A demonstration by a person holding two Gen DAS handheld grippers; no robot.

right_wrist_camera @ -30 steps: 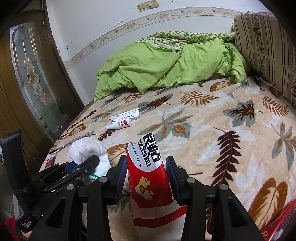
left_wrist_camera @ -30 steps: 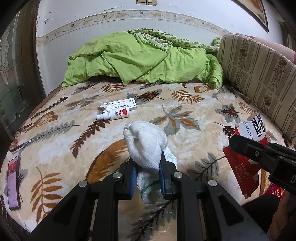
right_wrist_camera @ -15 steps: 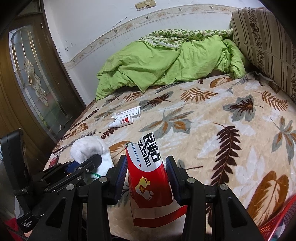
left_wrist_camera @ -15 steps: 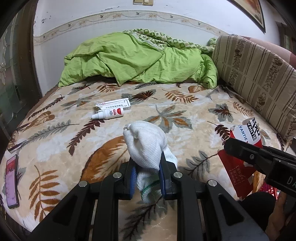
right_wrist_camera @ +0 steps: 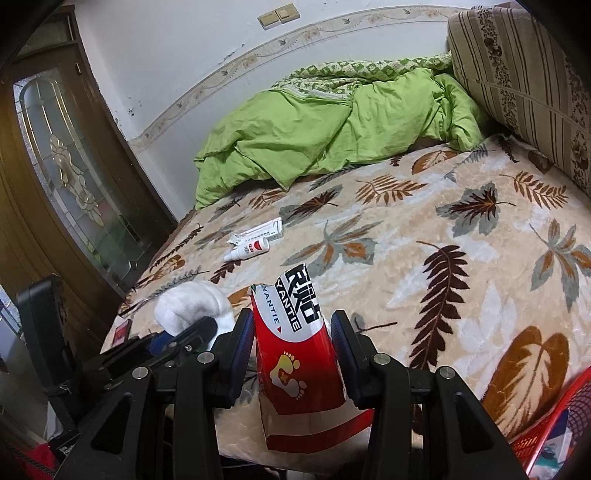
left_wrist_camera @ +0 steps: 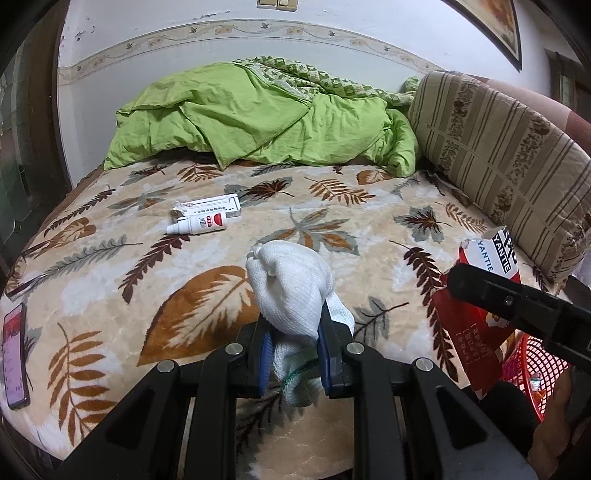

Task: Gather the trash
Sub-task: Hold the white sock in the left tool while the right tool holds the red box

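White sock (left_wrist_camera: 291,284) bunched, upright, clamped. Torn red packet (right_wrist_camera: 299,354) upright, clamped. White bottle (left_wrist_camera: 197,224) and carton (left_wrist_camera: 208,206) lying mid-bed, touching.

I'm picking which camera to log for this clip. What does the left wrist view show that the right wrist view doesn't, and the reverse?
Only the left wrist view shows the whole phone lying face up at the bed's edge and a picture frame on the wall. Only the right wrist view shows the wooden glass-panelled door and the foot logo on the red packet. Both show the white sock in the left gripper, the packet in the right gripper, the white bottle and its box, the green duvet and the red basket.
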